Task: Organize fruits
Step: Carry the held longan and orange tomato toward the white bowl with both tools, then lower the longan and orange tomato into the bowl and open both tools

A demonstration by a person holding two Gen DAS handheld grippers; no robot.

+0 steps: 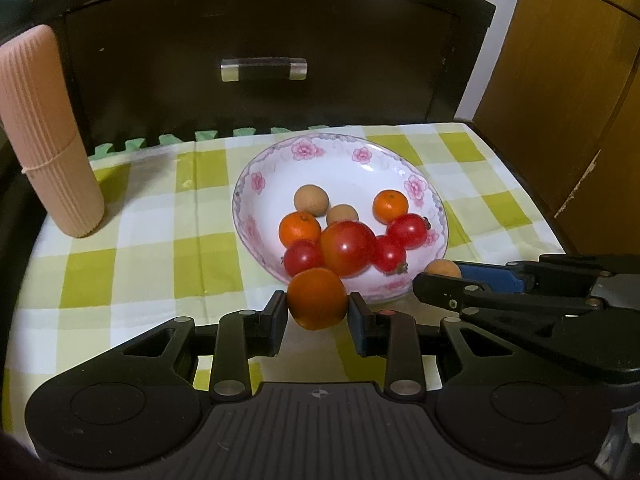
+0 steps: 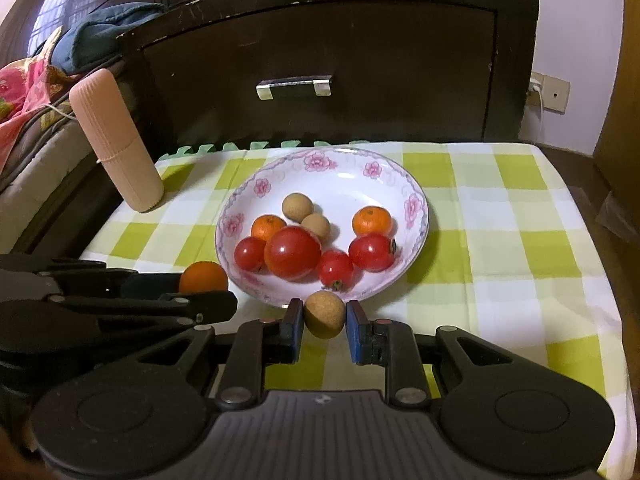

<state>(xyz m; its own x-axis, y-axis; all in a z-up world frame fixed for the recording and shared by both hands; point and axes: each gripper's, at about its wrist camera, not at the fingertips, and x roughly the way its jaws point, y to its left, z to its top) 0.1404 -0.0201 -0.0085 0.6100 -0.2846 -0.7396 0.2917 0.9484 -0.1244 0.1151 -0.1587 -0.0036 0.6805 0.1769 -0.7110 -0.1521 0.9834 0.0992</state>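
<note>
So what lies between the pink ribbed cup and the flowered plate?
Only bare checked tablecloth lies between the pink ribbed cup and the flowered plate; both wrist views show this.

A glazed ceramic plate is set on checked cloth; glossy tomatoes, a matt, rough-skinned longan and a ribbed plastic case are seen.

A home bedroom: a dark wooden drawer cabinet with a metal handle, rumpled blue and floral bedding, and a green-checked cloth-covered tabletop.
</note>
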